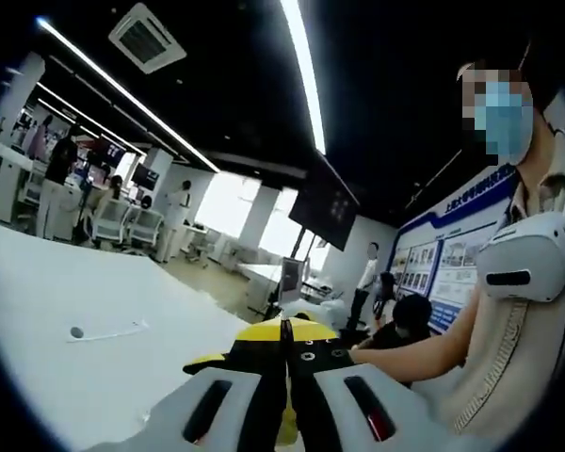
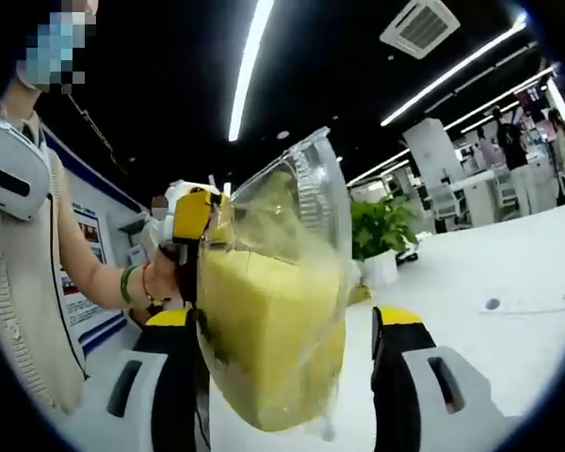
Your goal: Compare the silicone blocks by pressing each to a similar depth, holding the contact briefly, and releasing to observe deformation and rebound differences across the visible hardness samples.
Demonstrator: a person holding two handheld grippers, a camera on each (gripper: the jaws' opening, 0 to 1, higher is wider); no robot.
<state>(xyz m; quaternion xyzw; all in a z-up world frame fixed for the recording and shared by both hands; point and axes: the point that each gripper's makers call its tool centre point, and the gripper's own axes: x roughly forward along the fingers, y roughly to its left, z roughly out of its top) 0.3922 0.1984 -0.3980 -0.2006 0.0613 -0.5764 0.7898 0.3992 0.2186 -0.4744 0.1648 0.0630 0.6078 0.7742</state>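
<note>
We see the yellow silicone block (image 2: 264,330) in its clear bag (image 2: 306,217), upright between our right gripper (image 2: 287,377) jaws — spread, not touching. The left gripper (image 1: 284,353), jaws together, pinches the bag's edge, above the white counter (image 1: 85,282).

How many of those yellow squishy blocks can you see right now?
1. A yellow block sits inside a clear plastic bag, hanging between the right hand-held gripper's open jaws. The left hand-held gripper pinches the bag's edge. Others may be hidden.

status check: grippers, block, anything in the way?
Left gripper shut on clear bag holding yellow block. Right gripper open, bag hanging between its jaws. White table behind; no press yet.
</note>
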